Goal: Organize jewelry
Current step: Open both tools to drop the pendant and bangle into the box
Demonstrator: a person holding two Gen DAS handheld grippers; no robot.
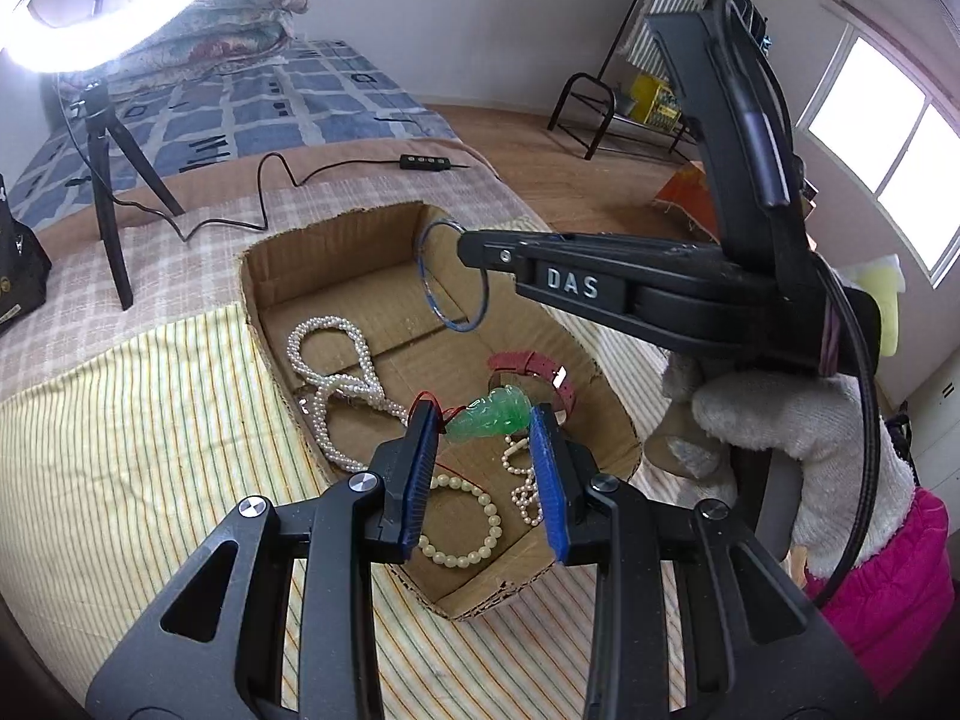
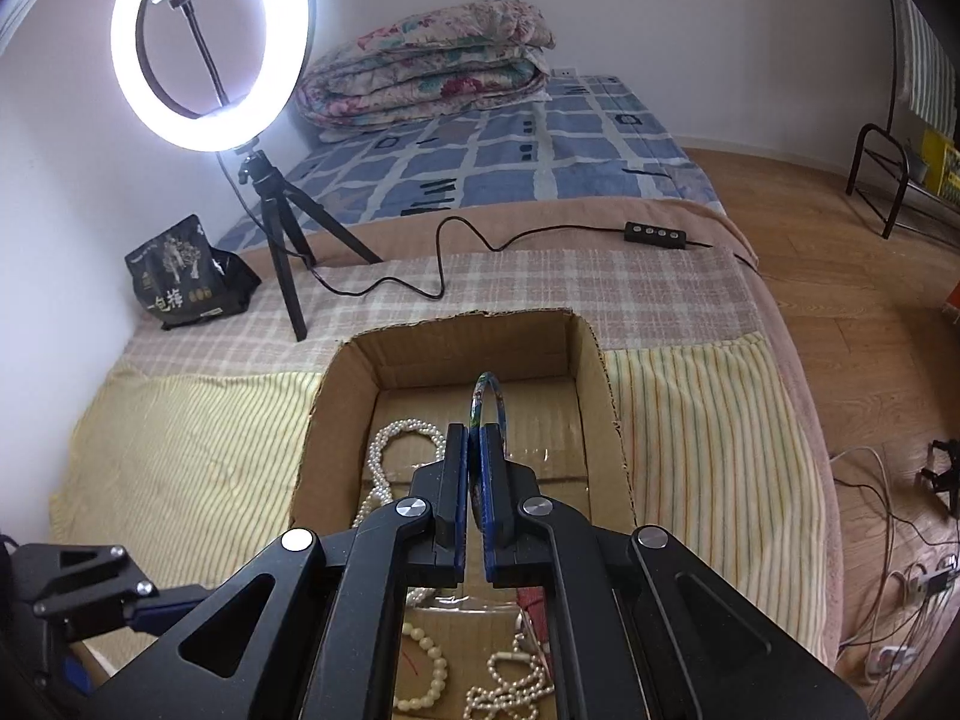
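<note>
White letters "DAS" mark the right gripper (image 1: 474,252), clenched on a thin blue metal bangle (image 1: 453,279). The left gripper (image 1: 483,426) gapes, a green carved jade pendant (image 1: 489,417) between its jaws.

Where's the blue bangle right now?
The blue bangle hangs pinched in the right tongs, above the far end of the cardboard box.

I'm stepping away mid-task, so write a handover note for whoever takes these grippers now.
Right gripper: shut on the blue bangle, held upright above the cardboard box.
Left gripper: open, empty, over the green pendant.
In the box: pearl necklace, cream bead bracelet, small pearl chain, pink strap, pendant on its red cord.
Done: those pieces are in.
Left: set the bangle down, then tidy the pendant.
</note>
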